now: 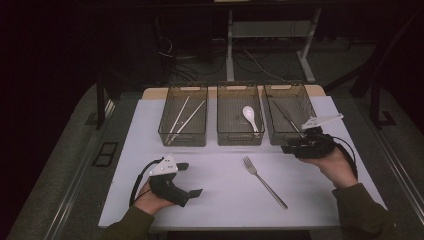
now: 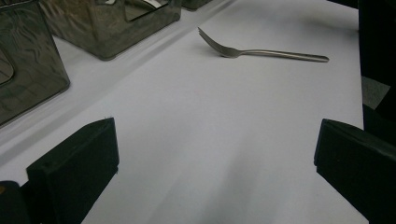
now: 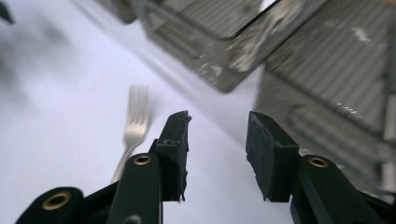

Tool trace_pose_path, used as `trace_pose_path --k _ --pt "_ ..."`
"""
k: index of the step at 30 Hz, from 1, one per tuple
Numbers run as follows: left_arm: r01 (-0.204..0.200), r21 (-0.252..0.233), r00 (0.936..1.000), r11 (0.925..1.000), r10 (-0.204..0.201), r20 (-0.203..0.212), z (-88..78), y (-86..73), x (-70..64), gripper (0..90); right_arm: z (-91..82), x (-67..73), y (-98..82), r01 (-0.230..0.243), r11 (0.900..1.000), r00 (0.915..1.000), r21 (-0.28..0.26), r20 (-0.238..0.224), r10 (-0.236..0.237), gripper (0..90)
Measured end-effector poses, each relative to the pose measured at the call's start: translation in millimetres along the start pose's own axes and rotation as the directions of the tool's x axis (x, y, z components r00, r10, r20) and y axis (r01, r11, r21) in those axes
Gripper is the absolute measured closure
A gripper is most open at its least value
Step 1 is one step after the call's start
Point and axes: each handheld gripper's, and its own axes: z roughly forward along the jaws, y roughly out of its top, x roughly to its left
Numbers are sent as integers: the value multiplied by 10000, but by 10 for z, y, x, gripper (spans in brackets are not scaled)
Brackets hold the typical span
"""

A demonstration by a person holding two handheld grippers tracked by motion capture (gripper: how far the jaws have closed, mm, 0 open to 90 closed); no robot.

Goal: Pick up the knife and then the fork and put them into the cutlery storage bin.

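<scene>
A metal fork (image 1: 264, 182) lies on the white table sheet (image 1: 220, 200), tines toward the bins. My left gripper (image 1: 191, 179) rests low at the front left, jaws wide open and pointing right; in the left gripper view (image 2: 215, 154) only bare sheet lies between them, with the fork (image 2: 261, 52) farther off. My right gripper (image 1: 286, 148) hovers in front of the right bin (image 1: 274, 136), pointing left. In the right gripper view (image 3: 217, 135) its jaws stand partly apart with nothing between them, and the blurred fork (image 3: 135, 126) lies just left of them.
Three dark see-through bins stand in a row at the back. The left bin (image 1: 182, 139) holds pale chopsticks (image 1: 186, 119), the middle bin (image 1: 240, 140) holds a white spoon (image 1: 250, 116), and the right one holds a dark thin utensil (image 1: 286, 116). The table's edges drop to a dark floor.
</scene>
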Motion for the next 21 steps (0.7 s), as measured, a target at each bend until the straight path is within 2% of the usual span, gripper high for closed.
trace_pose_path --k 9,13,21 --pt "-57 9 10000 10000 57 -4 2 6 -17 0 96 250 -234 372 9980 9982 503 -497 -347 618" --pt "-28 22 10000 10000 28 -9 5 0 -13 0 117 369 -323 489 9965 9965 673 -708 -441 666" --pt "-87 21 10000 10000 87 -5 9 3 -15 0 296 588 -430 1012 9872 9896 1234 -1142 -872 680"
